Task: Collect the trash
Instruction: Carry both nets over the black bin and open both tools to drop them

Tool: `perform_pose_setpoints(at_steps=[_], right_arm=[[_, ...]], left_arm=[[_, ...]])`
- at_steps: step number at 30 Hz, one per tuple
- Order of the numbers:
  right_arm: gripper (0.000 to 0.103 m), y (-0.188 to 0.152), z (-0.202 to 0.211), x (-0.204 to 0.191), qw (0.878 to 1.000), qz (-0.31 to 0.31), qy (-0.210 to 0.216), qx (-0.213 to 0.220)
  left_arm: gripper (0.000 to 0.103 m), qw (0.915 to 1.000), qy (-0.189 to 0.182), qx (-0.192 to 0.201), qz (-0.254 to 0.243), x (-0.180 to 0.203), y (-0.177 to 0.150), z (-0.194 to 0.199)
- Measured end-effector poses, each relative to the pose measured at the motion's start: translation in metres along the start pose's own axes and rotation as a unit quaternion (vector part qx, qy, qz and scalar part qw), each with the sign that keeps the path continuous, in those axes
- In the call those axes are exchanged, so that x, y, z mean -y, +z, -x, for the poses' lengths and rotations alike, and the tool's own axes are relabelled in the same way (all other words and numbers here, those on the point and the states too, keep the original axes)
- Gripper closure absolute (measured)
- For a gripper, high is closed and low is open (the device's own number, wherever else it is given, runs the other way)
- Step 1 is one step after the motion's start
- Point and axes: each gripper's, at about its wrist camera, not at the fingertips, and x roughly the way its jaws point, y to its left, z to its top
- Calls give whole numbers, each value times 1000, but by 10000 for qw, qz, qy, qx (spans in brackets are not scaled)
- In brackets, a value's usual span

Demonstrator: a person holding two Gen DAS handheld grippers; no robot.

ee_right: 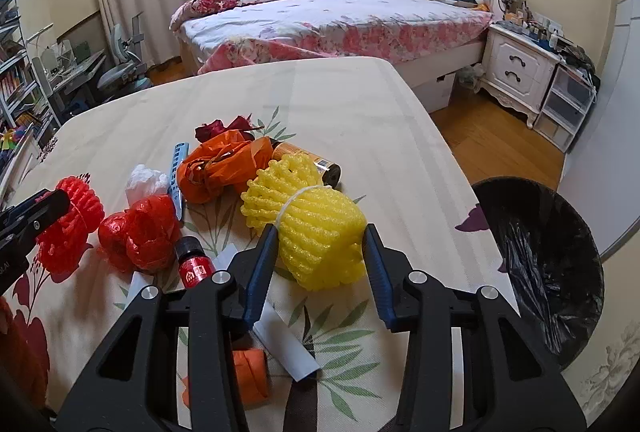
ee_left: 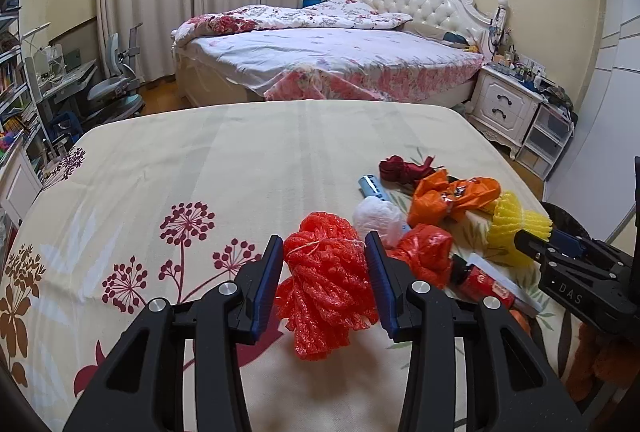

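Tablecloth (ee_right: 360, 103) with a floral print is lying under both grippers, a black-lined trash bin (ee_right: 540, 256) standing to the right of the right gripper (ee_right: 320, 232). That gripper is clamping a yellow foam fruit net (ee_right: 316, 228). The left gripper (ee_left: 324, 252) is clenching a red foam fruit net (ee_left: 326, 284).

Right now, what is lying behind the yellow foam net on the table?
Behind the yellow foam net, a gold can lies on its side, and an orange plastic bag sits beside it. The net covers the can's near end, so its full length cannot be seen.
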Motion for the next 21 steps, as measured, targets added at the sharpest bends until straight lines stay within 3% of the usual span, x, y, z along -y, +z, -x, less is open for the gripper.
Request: perform_pose_setpoints(at_steps=[7,21], right_arm=[[61,-7,26,17,9993,-130,-240,265],[61,-10,65,101,9845,-761,-1376,780]], left_arm=[[60,9994,-212,178,-189,26,-1,14],[61,9897,-1038,565,-803,122,8,20]])
